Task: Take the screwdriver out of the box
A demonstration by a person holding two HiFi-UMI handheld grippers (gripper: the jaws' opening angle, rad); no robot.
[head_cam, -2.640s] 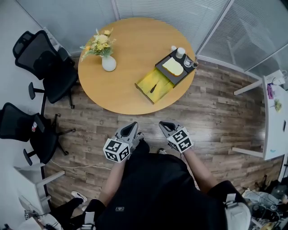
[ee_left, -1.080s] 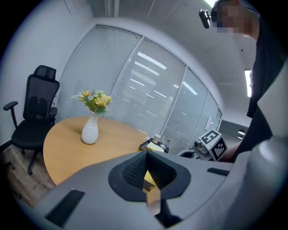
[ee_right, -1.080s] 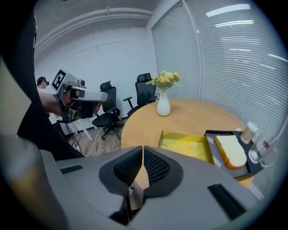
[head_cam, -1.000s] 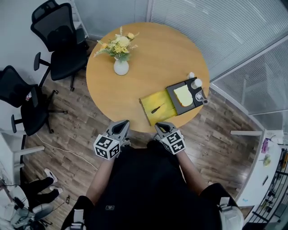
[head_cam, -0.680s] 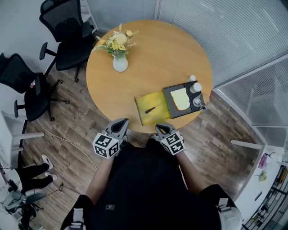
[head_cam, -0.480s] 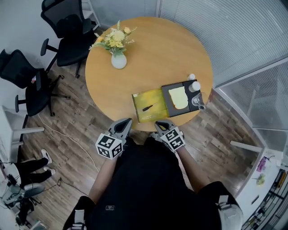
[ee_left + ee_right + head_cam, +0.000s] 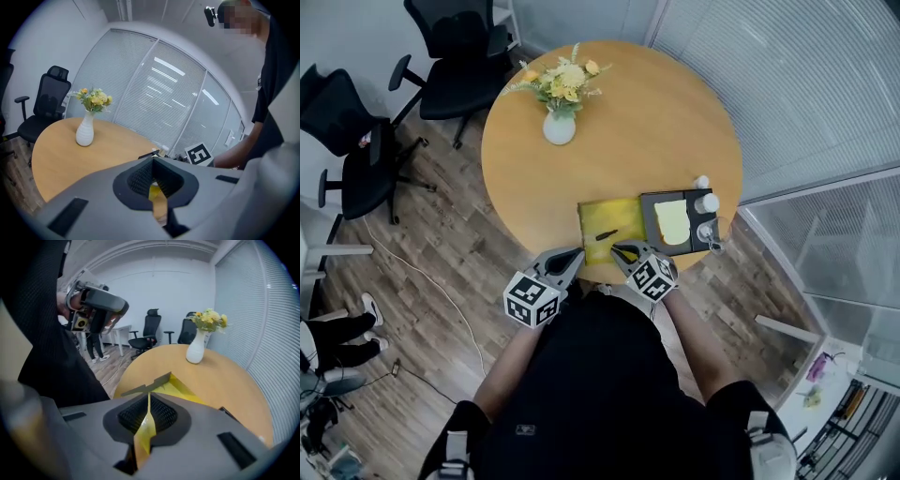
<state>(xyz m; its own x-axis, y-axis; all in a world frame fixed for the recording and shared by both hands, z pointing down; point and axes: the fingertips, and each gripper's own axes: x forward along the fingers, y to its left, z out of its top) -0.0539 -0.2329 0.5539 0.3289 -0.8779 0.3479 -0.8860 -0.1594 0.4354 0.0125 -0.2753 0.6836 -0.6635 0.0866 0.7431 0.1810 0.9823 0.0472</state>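
Right claw hovers over the box rim, left claw alongside; both closed, empty

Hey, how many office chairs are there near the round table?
2. One black chair stands by the table's far-left edge; the other chair sits farther left. More may be out of frame.

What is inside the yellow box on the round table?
The yellow box holds one dark screwdriver on its bare floor; nothing else shows. The right hand-held gripper covers its near edge in the head view, so that strip cannot be checked.
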